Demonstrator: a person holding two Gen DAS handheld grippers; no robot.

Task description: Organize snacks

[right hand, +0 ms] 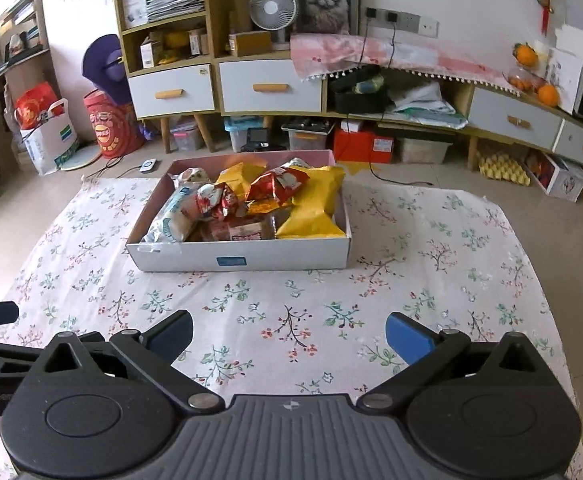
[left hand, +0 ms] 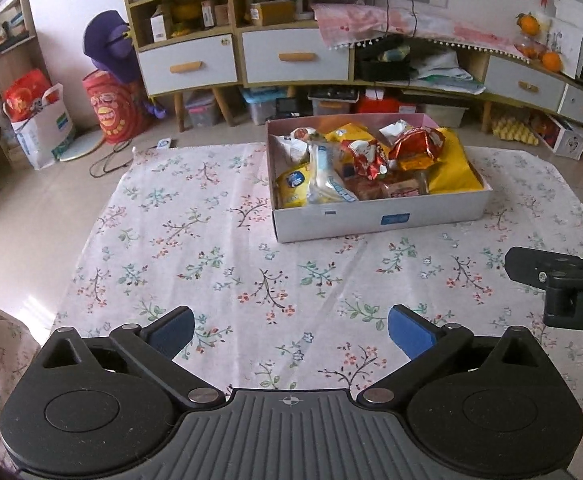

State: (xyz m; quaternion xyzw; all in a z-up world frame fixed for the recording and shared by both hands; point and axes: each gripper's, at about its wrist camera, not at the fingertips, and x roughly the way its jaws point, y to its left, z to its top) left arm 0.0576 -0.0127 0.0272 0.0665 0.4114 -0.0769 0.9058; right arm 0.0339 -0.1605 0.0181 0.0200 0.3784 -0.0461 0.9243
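Observation:
A white cardboard box point(left hand: 371, 222) point(right hand: 283, 254) stands on the floral cloth, holding several snack packs: a big yellow bag point(left hand: 453, 164) point(right hand: 315, 204), red foil packs point(left hand: 415, 146) point(right hand: 275, 186), a clear wrapped roll point(left hand: 325, 178) point(right hand: 175, 216) and bread packs point(left hand: 391, 188) point(right hand: 239, 230). My left gripper point(left hand: 291, 330) is open and empty, low over the cloth, well short of the box. My right gripper point(right hand: 289, 334) is open and empty, also short of the box. Each gripper's side shows at the edge of the other view.
The floral cloth point(left hand: 211, 264) point(right hand: 431, 280) lies on the floor. Behind it stand low cabinets with white drawers point(left hand: 295, 56) point(right hand: 271, 86), storage bins, a red drum point(left hand: 111, 108) and bags. A cable point(left hand: 107, 160) lies at the cloth's far left corner.

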